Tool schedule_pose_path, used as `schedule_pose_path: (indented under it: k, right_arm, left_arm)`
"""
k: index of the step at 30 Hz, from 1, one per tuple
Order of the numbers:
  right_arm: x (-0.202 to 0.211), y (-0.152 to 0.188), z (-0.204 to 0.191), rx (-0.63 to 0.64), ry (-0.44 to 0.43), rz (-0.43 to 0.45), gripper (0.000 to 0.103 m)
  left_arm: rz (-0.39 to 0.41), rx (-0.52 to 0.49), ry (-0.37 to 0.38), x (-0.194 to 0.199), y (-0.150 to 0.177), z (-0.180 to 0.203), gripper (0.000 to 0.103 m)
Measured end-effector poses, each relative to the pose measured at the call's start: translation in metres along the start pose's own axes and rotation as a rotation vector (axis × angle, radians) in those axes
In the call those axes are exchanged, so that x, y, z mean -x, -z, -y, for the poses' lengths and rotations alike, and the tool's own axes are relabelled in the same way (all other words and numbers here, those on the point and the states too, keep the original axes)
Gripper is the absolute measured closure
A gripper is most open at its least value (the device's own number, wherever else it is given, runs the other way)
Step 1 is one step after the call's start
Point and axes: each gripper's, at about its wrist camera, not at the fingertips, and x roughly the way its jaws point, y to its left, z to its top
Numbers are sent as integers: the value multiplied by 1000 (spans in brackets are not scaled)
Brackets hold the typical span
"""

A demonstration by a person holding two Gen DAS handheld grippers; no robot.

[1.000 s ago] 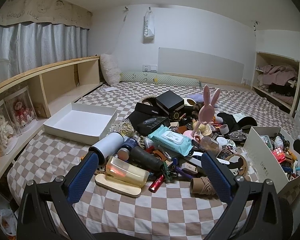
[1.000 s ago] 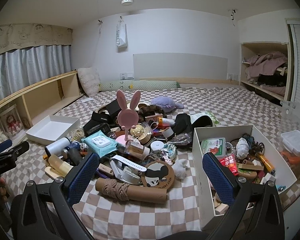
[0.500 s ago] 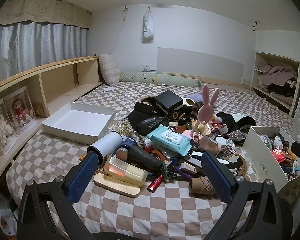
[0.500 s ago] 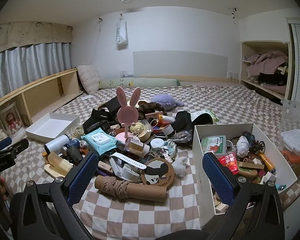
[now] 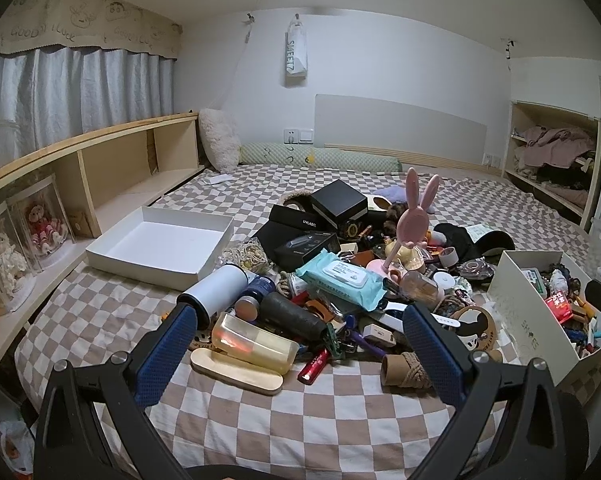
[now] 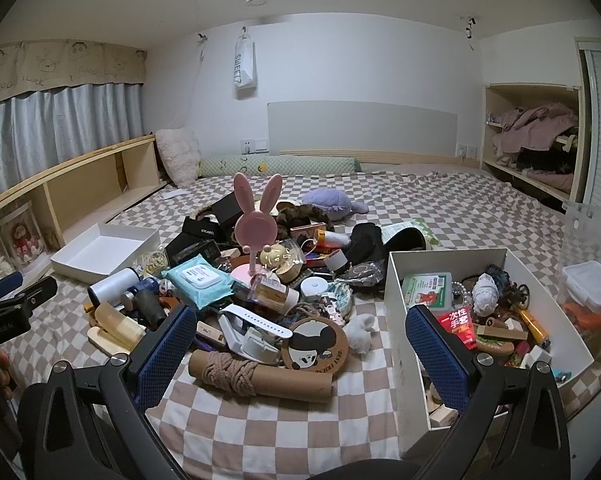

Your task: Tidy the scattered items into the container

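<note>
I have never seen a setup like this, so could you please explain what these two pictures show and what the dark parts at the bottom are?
There is no robot here: a person holds a two-finger tool in each hand, each with a fisheye camera looking along its fingers. The dark frames with blue pads are those tools: the left gripper in one view, the right gripper in the other. Both have their jaws wide open and hold nothing. They face a checkered bed covered by a pile of clutter, including a pink bunny mirror, a pack of wet wipes and a rope-wrapped cardboard tube. A partly filled white box sits on the right; an empty white tray on the left.
</note>
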Motion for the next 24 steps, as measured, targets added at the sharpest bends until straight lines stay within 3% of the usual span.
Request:
schedule_pose_path:
  k: [24]
  right_arm:
    - [-9, -6, 0, 12, -16, 2, 0]
  left_arm:
    - [-12, 24, 6, -10, -6, -6, 0]
